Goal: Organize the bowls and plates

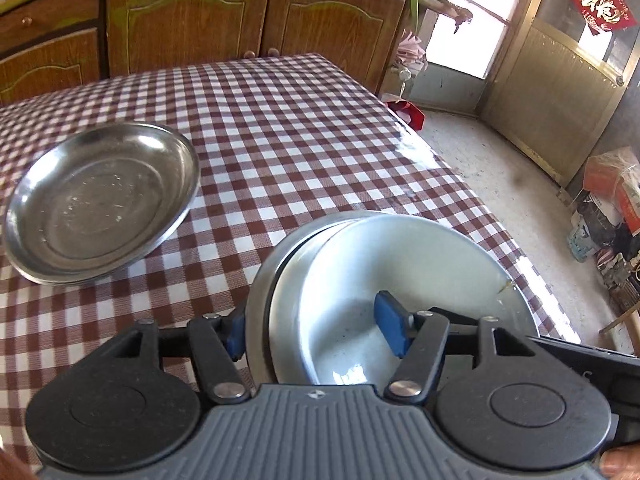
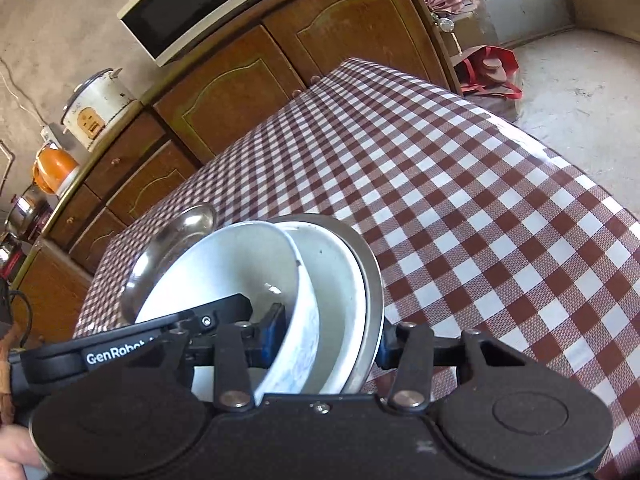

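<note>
A nested stack fills the near part of both views: a white bowl (image 1: pixel 400 264) (image 2: pixel 224 268) inside a white dish (image 2: pixel 340 280), inside a steel plate (image 1: pixel 260 280) (image 2: pixel 374 280). My left gripper (image 1: pixel 314 330) is shut on the stack's rim, with one blue pad (image 1: pixel 394 328) inside the bowl and the other outside the steel plate. From the opposite side my right gripper (image 2: pixel 328 340) is shut on the rim the same way. The stack sits tilted. A second steel plate (image 1: pixel 100 200) (image 2: pixel 172 256) lies on the checked tablecloth (image 1: pixel 300 120) (image 2: pixel 480 200) to the left.
Wooden cabinets (image 1: pixel 192 16) (image 2: pixel 240 92) stand behind the table, with a microwave (image 2: pixel 192 4) and a rice cooker (image 2: pixel 96 108) on top. The table's right edge (image 1: pixel 460 184) drops to a concrete floor (image 1: pixel 512 184). A red bag (image 2: pixel 488 72) lies beside the far corner.
</note>
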### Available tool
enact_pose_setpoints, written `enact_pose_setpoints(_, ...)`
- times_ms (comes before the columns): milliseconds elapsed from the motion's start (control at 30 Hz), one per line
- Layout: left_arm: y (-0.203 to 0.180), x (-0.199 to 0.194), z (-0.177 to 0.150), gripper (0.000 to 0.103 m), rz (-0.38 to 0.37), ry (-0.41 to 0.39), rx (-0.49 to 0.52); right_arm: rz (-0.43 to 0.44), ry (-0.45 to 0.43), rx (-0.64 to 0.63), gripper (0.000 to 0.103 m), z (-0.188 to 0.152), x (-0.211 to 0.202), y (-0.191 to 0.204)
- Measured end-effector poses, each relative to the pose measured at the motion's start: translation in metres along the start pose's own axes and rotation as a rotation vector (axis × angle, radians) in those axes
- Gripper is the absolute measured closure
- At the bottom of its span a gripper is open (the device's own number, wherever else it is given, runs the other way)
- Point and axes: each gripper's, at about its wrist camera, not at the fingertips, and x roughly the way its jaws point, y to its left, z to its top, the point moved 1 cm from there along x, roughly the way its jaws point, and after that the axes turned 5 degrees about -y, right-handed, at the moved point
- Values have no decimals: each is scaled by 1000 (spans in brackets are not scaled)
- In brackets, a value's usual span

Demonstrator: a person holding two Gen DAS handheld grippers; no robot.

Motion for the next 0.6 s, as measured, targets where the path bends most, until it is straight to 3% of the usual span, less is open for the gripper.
enact_pose_setpoints(600, 7, -63, -13, 39, 64, -40, -29, 65, 15, -46, 49, -14, -36, 37)
